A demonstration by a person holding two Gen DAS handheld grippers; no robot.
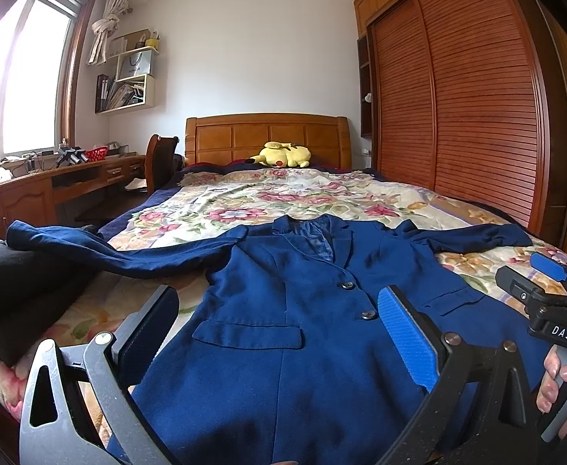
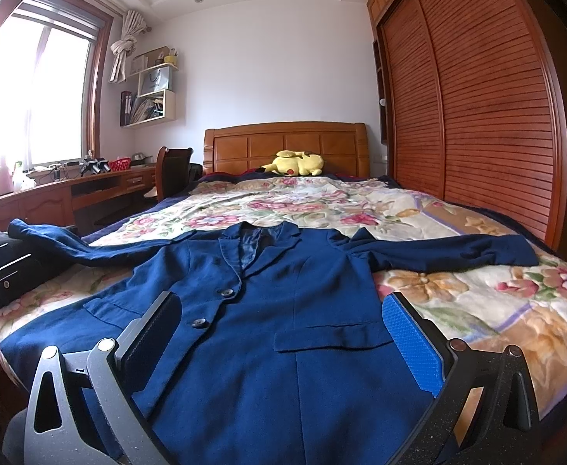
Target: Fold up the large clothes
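Across the flowered bed (image 2: 477,310) a navy blazer (image 2: 283,310) is lying flat, sleeves out, unfolded, while both grippers are hovering with jaws spread, left gripper (image 1: 279,333) and right gripper (image 2: 283,341).

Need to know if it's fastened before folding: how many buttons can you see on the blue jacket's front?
2. On the blue jacket, the upper button sits just below the lapels, and the lower button is directly beneath it along the front edge. More may be hidden under fabric.
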